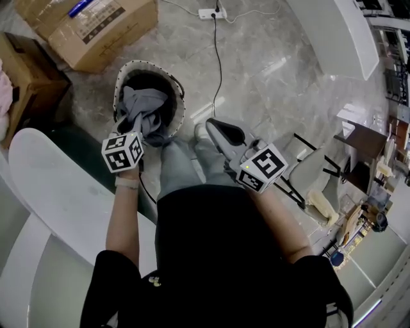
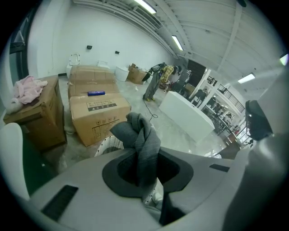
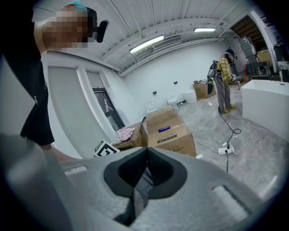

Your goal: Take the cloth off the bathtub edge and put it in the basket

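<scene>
A grey cloth (image 1: 142, 106) hangs bunched into the round white-rimmed basket (image 1: 176, 122) on the floor. My left gripper (image 1: 131, 128) is right over the basket's near edge, shut on a twisted fold of the cloth (image 2: 143, 137). That fold rises between its jaws in the left gripper view, with the basket rim (image 2: 107, 146) below. My right gripper (image 1: 221, 131) hovers to the right of the basket, apart from it. Its jaws are shut with nothing between them (image 3: 146, 153). The white bathtub edge (image 1: 57, 186) curves along the lower left, bare of cloth.
Cardboard boxes (image 1: 96, 25) stand beyond the basket, one brown box (image 2: 34, 115) carrying a pink cloth (image 2: 28, 88). A power strip (image 1: 211, 13) and its black cable (image 1: 219, 64) lie on the marble floor. A white counter (image 1: 339, 32) stands at the upper right. A person in yellow (image 3: 223, 79) stands far off.
</scene>
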{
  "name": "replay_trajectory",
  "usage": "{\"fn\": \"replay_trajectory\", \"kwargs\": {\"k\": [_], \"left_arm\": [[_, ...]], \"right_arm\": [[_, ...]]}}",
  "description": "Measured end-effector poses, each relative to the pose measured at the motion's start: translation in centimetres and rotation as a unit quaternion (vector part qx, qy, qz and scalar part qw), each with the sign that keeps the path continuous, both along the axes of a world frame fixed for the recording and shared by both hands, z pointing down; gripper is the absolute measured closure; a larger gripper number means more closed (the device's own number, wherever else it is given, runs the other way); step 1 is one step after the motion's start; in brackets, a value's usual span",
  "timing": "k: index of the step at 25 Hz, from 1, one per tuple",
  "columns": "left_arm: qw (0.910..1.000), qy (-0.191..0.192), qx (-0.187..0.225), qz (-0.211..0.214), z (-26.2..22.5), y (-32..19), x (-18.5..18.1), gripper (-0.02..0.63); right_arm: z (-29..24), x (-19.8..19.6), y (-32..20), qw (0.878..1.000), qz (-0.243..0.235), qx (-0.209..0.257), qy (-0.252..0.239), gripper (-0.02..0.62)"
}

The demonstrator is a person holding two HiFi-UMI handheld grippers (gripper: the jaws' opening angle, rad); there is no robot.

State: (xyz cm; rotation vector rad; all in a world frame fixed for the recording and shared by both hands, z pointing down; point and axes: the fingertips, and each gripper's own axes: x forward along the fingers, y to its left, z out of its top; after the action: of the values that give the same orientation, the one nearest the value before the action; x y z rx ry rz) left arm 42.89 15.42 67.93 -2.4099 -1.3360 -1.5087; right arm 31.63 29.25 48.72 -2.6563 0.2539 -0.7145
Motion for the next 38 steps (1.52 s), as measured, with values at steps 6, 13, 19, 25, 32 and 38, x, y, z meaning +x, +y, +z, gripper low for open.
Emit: {"fn": "replay_trajectory", "kwargs": {"k": [6,13,19,25,32,38], "left_arm": [[0.9994,-0.018,0.026,0.012,7.2,0.3,0.8,0.528],[0.9971,-0.032,0.062,0.030,15.6,0.4,0.4,0.522],[0.9946,-0.052,0.084,0.033,22.9,1.0,-0.2,0.518],[0.9897,-0.067,0.116,0.050,29.1,1.0,-1.8,0.504],[0.9835,-0.084,0.148,0.060,32.5,0.9,-3.3,0.374],[0.9805,-0.079,0.161,0.080,33.0,1.4,-4.0,0.297]], "right_arm": [[4.1,0.8,-0.2,1.000,-0.004,0.003,-0.023,0.598],[8.0,1.1,-0.5,0.999,-0.012,0.003,-0.043,0.598],[11.2,1.1,-0.4,0.998,-0.009,0.006,-0.057,0.598],[13.5,-0.1,-0.5,0.998,-0.003,0.010,-0.068,0.598],[14.6,-1.5,0.1,0.997,0.008,0.011,-0.073,0.598],[14.9,-2.2,0.3,0.997,0.015,0.013,-0.073,0.598]]}}
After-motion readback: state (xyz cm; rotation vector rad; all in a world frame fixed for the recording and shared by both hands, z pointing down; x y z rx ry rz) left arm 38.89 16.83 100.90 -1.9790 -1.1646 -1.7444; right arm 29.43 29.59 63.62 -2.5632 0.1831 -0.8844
